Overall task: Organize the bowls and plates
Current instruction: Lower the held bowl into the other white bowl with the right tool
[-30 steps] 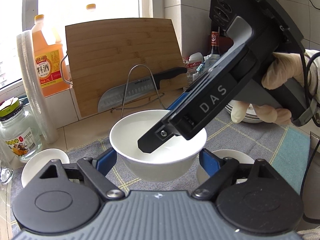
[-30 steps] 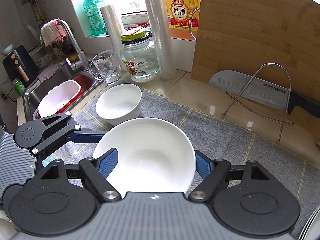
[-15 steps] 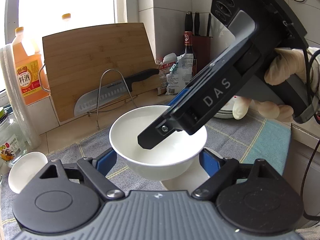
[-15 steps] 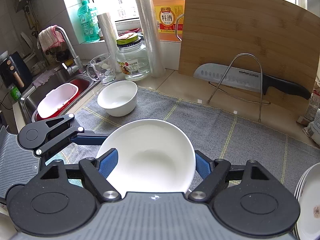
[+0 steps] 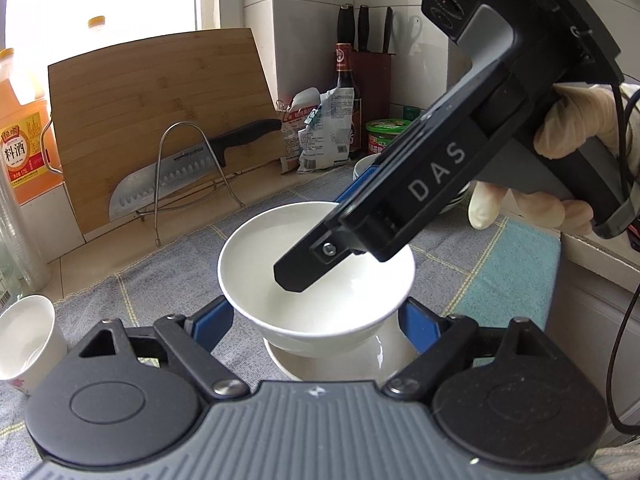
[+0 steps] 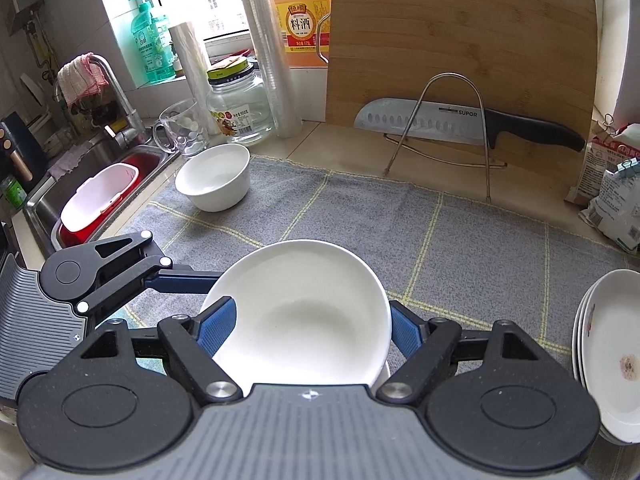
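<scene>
- Far left: one steel sink [image 6: 86, 164] holds one red basin [image 6: 138, 164] and one white tub [image 6: 94, 196].
- By the window: one green pump bottle [image 6: 150, 44] and one orange jug [image 6: 302, 12] labelled "料酒".
- On the pale counter: one glass mug [image 6: 182, 132], one lidded jar [image 6: 240, 106].
- A grey cloth [image 6: 460, 240] with yellow lines carries one loose bowl [image 6: 214, 182] at its left corner.
- Centre: the carried bowl [image 5: 316, 276] hangs just above a second white dish [image 5: 380, 356].
- The left gripper [image 5: 316, 314] clamps this bowl's lower sides.
- The right gripper [image 6: 310, 320], marked "DAS", straddles the rim, one finger inside. I cannot tell whether it presses.
- Behind: one bamboo board [image 6: 460, 52], one "SUPOR" knife [image 6: 460, 124] on a wire rack.
- Right: one stack of plates [image 6: 608, 352], the top one stained.
</scene>
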`<state>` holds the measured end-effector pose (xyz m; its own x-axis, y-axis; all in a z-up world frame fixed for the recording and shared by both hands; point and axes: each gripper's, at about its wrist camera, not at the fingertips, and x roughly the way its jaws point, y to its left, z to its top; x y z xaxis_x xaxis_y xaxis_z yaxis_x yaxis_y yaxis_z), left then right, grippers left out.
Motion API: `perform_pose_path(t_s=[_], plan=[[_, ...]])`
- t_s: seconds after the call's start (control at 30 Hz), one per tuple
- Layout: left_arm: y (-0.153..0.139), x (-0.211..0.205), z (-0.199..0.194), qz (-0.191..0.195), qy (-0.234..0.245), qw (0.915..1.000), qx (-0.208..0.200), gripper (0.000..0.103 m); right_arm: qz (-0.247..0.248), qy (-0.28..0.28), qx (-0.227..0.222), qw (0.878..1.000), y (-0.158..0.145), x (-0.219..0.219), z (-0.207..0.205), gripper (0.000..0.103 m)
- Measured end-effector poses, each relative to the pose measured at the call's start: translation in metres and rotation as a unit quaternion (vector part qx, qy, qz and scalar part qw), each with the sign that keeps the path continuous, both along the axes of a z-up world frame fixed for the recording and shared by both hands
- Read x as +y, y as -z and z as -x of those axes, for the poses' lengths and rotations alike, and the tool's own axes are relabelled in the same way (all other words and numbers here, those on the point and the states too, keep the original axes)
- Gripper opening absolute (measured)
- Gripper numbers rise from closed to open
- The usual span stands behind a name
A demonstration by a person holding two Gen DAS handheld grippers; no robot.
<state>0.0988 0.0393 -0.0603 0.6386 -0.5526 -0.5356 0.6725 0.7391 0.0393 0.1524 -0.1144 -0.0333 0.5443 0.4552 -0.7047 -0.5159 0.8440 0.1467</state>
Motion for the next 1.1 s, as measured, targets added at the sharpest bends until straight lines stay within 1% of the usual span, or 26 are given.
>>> perform_pose_path(t_s=[0.4, 1.1], plan=[[0.014, -0.005, 0.004, -0.010, 0.011, 0.9996, 0.024, 0.089, -0.003, 0.009, 0.025, 1.000, 0.017, -0.007, 0.003, 0.085], [0.017, -0.010, 0.000, -0.016, 0.020, 0.9990, 0.038, 0.089, 0.002, 0.014, 0.041, 0.999, 0.028, -0.008, 0.001, 0.085]])
